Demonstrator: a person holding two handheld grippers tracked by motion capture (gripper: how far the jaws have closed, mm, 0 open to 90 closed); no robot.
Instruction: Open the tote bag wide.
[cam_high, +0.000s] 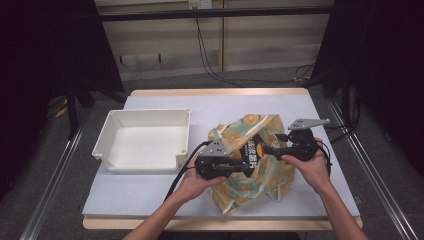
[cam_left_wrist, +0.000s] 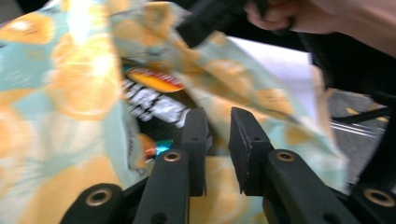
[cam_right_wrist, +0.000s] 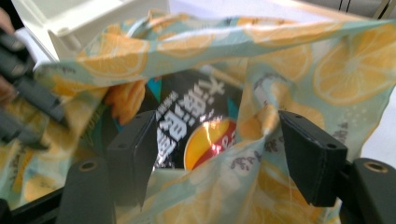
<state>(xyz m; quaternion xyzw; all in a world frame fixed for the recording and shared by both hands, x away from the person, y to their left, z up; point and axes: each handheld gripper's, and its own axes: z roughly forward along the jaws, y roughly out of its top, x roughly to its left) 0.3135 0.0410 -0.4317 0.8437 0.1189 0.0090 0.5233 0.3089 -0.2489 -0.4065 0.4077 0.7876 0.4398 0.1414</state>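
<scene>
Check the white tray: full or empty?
Empty: the tray shows a bare white floor, with the bag lying beside it.

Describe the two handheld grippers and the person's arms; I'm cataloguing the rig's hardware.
Both the left gripper and the right gripper are black, each topped by a grey three-cornered plate with small holes. Each has two flat black jaws on arms with brass-ringed rivets. A black cable trails from each. The forearms are bare, with no sleeves, gloves or watch in sight.

Worktop (cam_high: 150, 200): pale grey sheet over a light wooden edge.
Floor (cam_high: 60, 165): grey, with metal rails (cam_high: 52, 182) along both sides.
Back wall (cam_high: 250, 45): beige panels, black cables (cam_high: 210, 65) hanging down.
Sides: black curtains (cam_high: 45, 60).
Light: bright, from above.
</scene>
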